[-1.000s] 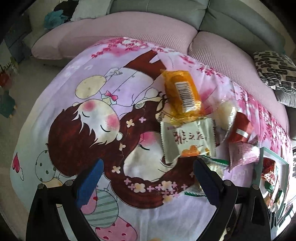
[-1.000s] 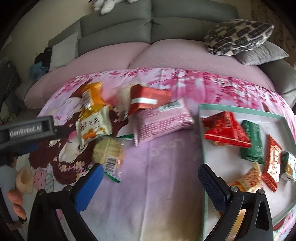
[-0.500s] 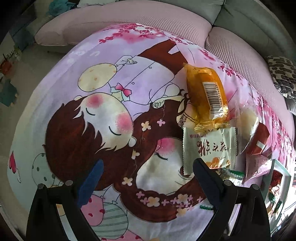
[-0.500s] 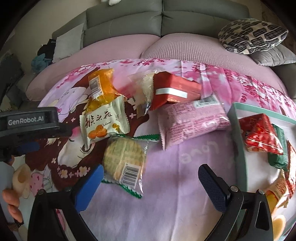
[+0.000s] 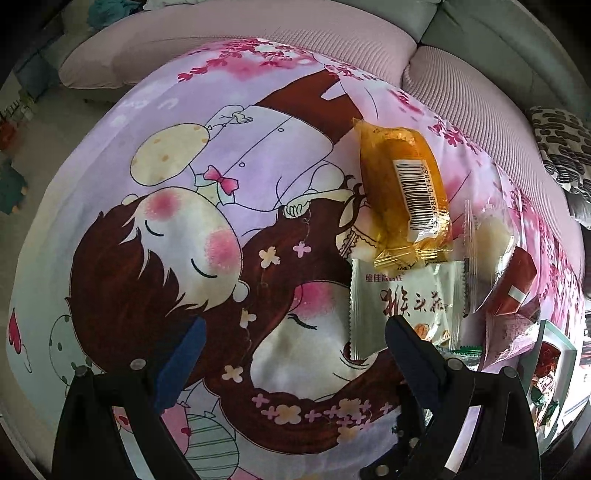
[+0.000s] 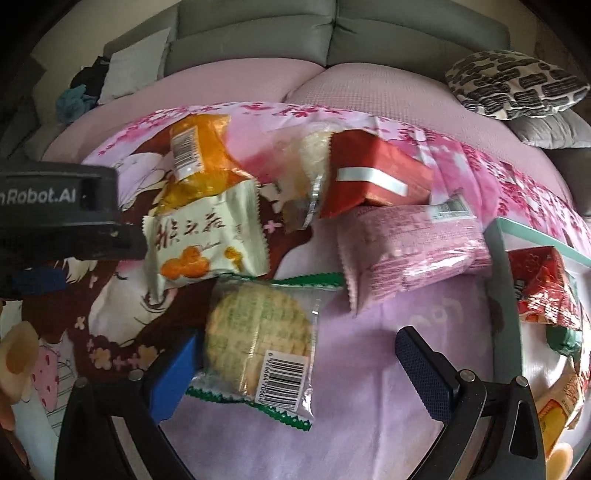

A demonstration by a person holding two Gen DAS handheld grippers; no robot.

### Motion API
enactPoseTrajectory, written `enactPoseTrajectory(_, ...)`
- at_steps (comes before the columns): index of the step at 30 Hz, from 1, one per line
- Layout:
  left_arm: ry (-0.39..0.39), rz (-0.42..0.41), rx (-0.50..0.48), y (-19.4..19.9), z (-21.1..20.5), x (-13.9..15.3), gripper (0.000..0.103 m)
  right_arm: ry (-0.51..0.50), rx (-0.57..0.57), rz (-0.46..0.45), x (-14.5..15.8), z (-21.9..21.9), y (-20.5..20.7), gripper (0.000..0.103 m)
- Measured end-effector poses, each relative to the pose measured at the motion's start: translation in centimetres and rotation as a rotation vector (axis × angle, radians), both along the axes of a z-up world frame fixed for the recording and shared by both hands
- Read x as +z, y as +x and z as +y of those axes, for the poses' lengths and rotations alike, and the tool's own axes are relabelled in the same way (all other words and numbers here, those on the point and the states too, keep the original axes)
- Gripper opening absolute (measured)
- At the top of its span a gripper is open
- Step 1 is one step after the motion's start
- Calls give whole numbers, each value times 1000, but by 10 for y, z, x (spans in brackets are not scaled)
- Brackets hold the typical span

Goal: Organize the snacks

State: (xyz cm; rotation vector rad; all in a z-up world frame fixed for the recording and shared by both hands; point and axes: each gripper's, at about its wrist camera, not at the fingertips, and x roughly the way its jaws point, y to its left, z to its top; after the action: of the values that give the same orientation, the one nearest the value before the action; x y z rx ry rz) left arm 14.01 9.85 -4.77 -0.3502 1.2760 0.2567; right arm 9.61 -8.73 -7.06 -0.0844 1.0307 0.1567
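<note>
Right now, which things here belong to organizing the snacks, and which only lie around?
Job:
orange pack
white pack
round cracker pack
red pack
pink pack
clear pack
tray
right gripper

Lying about:
patterned cushion
grey pillow
sofa

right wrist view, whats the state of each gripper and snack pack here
right gripper: open, empty
left gripper: open, empty
round cracker pack: sealed, flat on the cloth
white pack: sealed, under the orange pack's end
orange pack: sealed
pink pack: sealed
tray: holds several snacks
</note>
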Motion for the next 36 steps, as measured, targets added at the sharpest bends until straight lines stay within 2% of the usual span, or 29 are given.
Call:
enactPoseTrajectory(5, -14, -11, -32, 3, -7, 0, 97, 11, -26, -2, 2, -11, -1, 93)
enactPoseTrajectory(12, -116, -52, -88, 16, -26, -2, 97, 17, -36, -12, 4, -15, -2, 79)
enactPoseTrajectory(19, -133, -52, -118, 29, -40, -11, 97, 28, -32, -14, 4, -18, -2, 75)
enactPoseTrajectory(22, -118, -53, -118, 31, -42, -15, 89, 31, -34, -13, 5, -18, -2, 75)
enactPoseTrajectory(26, -96, -61, -150, 33, -48, -14, 71, 32, -34, -13, 5, -18, -1, 75)
enactPoseTrajectory(28, -79, -60, -171, 33, -55, -12, 67, 30, -29, -13, 6, -17, -2, 73)
enactPoseTrajectory(30, -72, -60, -180, 33, -58, -11, 61, 32, -19, -14, 7, -14, -4, 65)
enactPoseTrajectory(32, -77, -54, -179, 32, -59, -10, 60, 30, -11, -18, 8, -12, -7, 61)
enactPoseTrajectory(36, -89, -40, -173, 28, -58, -10, 59, 38, -5, -13, 9, -13, -10, 59)
